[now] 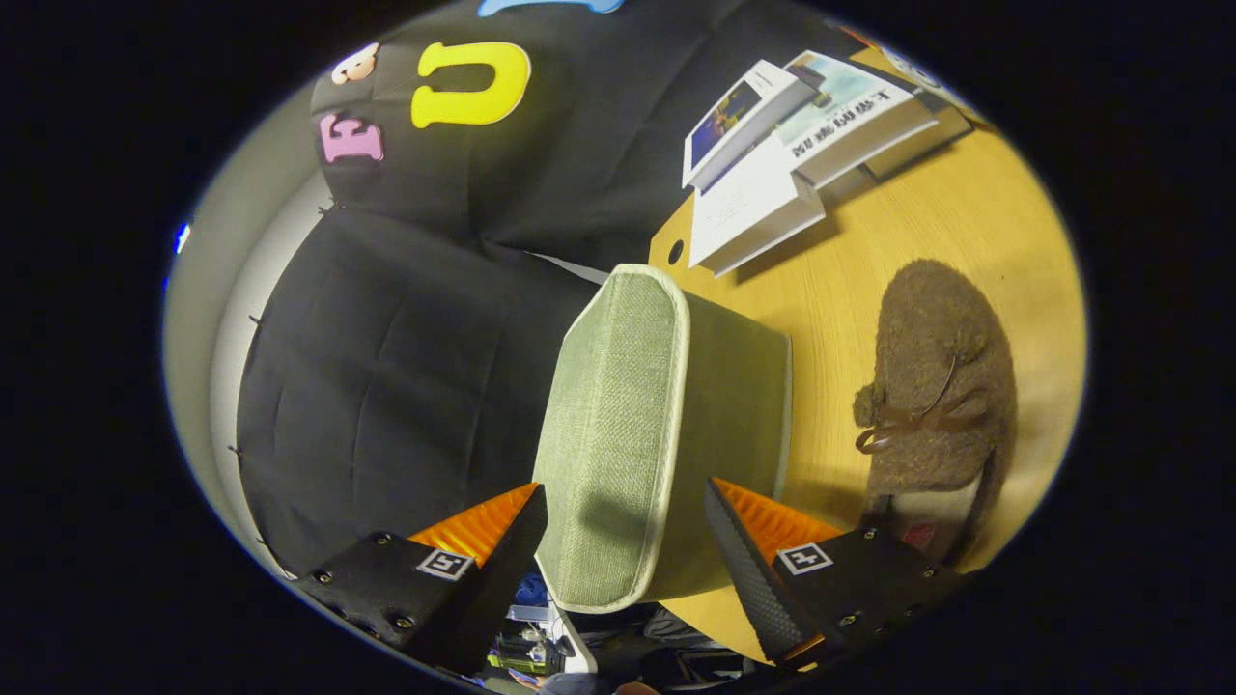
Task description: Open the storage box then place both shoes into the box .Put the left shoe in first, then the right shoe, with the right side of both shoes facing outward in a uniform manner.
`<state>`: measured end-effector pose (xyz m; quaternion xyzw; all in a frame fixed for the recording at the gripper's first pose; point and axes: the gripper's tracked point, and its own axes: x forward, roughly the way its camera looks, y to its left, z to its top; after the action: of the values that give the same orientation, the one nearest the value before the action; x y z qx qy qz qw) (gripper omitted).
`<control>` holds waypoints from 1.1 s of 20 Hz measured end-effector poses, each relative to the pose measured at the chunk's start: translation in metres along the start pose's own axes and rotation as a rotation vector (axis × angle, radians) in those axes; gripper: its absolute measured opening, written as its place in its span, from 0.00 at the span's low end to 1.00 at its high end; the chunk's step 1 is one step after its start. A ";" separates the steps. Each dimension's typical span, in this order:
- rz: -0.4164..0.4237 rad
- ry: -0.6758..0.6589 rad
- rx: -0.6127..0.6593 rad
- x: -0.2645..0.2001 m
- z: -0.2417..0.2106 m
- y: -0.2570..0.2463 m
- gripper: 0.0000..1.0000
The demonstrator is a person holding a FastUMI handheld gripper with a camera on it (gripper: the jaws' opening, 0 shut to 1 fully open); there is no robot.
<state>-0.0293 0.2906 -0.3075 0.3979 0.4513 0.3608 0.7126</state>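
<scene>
Now gripper (626,526) jaws wide, straddling green storage box (657,425), not pressing; brown shoe (937,386) beside box.

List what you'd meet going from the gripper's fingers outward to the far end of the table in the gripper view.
Gripper with fingers either side of the green storage box, then the brown fuzzy shoe beside it, then the stack of books.

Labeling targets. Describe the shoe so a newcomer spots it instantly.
On the wooden table, past the stack of books, the shoe lies beside the green fabric box that sits between the tool's fingers. It alone is brown, fuzzy, with a small lace bow.
</scene>
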 end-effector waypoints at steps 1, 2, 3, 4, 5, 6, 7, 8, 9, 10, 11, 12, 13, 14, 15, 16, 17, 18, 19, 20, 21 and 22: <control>-0.004 0.008 0.008 0.007 -0.001 -0.007 0.98; -0.001 0.015 0.017 0.013 -0.002 -0.011 0.96; 0.021 0.019 0.038 0.017 -0.002 -0.010 0.96; 0.034 0.015 0.060 0.018 -0.002 -0.008 0.96; 0.042 0.014 0.072 0.020 0.000 -0.007 0.96; 0.050 0.012 0.080 0.021 0.001 -0.005 0.96; 0.055 0.013 0.091 0.022 0.003 -0.003 0.96; 0.070 0.011 0.102 0.022 0.004 0.002 0.95; 0.078 0.001 0.104 0.021 0.007 0.007 0.91; 0.071 -0.006 0.096 0.023 0.010 0.008 0.75; 0.062 -0.015 0.086 0.022 0.013 0.007 0.64; 0.066 -0.022 0.090 0.019 0.015 0.011 0.52; 0.069 -0.027 0.110 0.014 0.020 0.015 0.43; 0.072 -0.025 0.122 0.009 0.023 0.019 0.19; 0.082 -0.025 0.119 0.011 0.024 0.026 0.12; 0.082 -0.025 0.098 0.009 0.027 0.032 0.06; 0.074 -0.015 0.074 0.007 0.028 0.035 0.05; 0.073 -0.007 0.055 0.007 0.027 0.040 0.05; 0.080 -0.001 0.039 0.006 0.028 0.046 0.05; 0.085 0.001 0.026 0.005 0.028 0.053 0.05; 0.092 0.000 0.014 0.005 0.030 0.060 0.06; 0.098 0.002 0.003 0.004 0.030 0.068 0.05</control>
<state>-0.0104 0.3158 -0.2395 0.4204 0.4326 0.3949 0.6930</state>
